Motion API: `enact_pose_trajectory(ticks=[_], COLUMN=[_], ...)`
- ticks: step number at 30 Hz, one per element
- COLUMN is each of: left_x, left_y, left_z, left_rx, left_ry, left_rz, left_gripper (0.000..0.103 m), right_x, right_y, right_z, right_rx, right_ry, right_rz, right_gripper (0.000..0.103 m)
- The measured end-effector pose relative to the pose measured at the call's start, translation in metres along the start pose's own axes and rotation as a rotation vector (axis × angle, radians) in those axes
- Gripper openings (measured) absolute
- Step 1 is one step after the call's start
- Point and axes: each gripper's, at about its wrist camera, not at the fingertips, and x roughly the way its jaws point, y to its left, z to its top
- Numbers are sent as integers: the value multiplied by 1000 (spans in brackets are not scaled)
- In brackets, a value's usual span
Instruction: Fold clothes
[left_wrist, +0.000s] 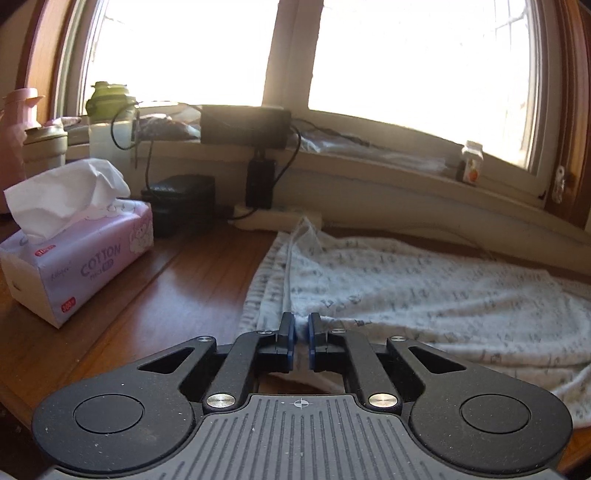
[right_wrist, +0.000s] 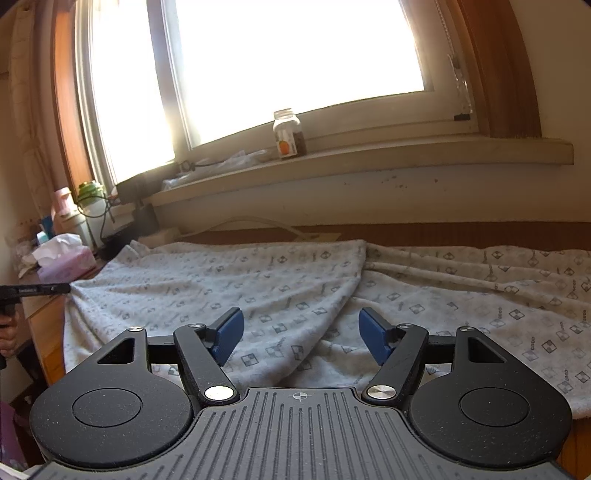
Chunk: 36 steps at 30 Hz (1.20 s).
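A light grey patterned garment (left_wrist: 424, 288) lies spread on the wooden table (left_wrist: 173, 288), with a raised point at its far left corner. My left gripper (left_wrist: 303, 325) is shut on the garment's near left edge, a pinch of cloth between its blue pads. In the right wrist view the same garment (right_wrist: 258, 288) spreads wide, one layer folded over with a diagonal edge near the middle. My right gripper (right_wrist: 301, 332) hovers open just above the cloth, nothing between its fingers. The left gripper's tip (right_wrist: 40, 288) shows at the far left, at the cloth's edge.
A purple tissue pack (left_wrist: 77, 258) sits left on the table, bottles (left_wrist: 110, 122) and a pink flask behind it. A black box (left_wrist: 184, 203), power strip and cables lie below the windowsill. A small jar (right_wrist: 288, 134) stands on the sill. A hand (right_wrist: 7, 332) is at left.
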Motion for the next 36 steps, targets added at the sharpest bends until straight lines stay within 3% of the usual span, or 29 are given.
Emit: enact_pose_trajectory(ticks=[2,3,5,8,14,19,21,22,26,28,31,33,36], left_x=[-1,-3,-4,0,66,130,147,152,139,140,142,136,128], left_y=[1,3,6,6,-11,-34,-38,-40,-42,-46,-51,-57,-67], left_z=[-3,-1,7,28,84,97,94,91,94,95,97,96,95], left_rx=[-5,-16,-23,-4,176,346,395,411,413,425,444,443,441], left_ry=[3,-5,-23,-52,16,141,181,191,58,68,89,73,47], left_rz=[20,29,38,37,-21,33,66,80,128,147,174,163,146], left_gripper=[22,36,46,47,48,41,24,6,3,4,17,50,60], right_x=[0,-1,-1,0,-2,-3,-4,-4,-5,-5,-4,-5,-6], right_y=[0,-1,0,-1,0,-1,-1,0,0,0,0,0,2], right_z=[0,0,0,1,1,0,0,0,1,0,0,0,0], right_rx=[2,2,1,1,4,5,5,3,-2,-3,-2,-3,-12], right_ry=[-3,-4,-4,-1,-10,-18,-26,-30,-35,-34,-35,-38,-51], right_rz=[-2,-3,-3,0,-2,-2,-4,-5,-4,-3,-4,-6,-6], right_gripper=[69,69,69,69,69,69,70,70,70,70,70,70,70])
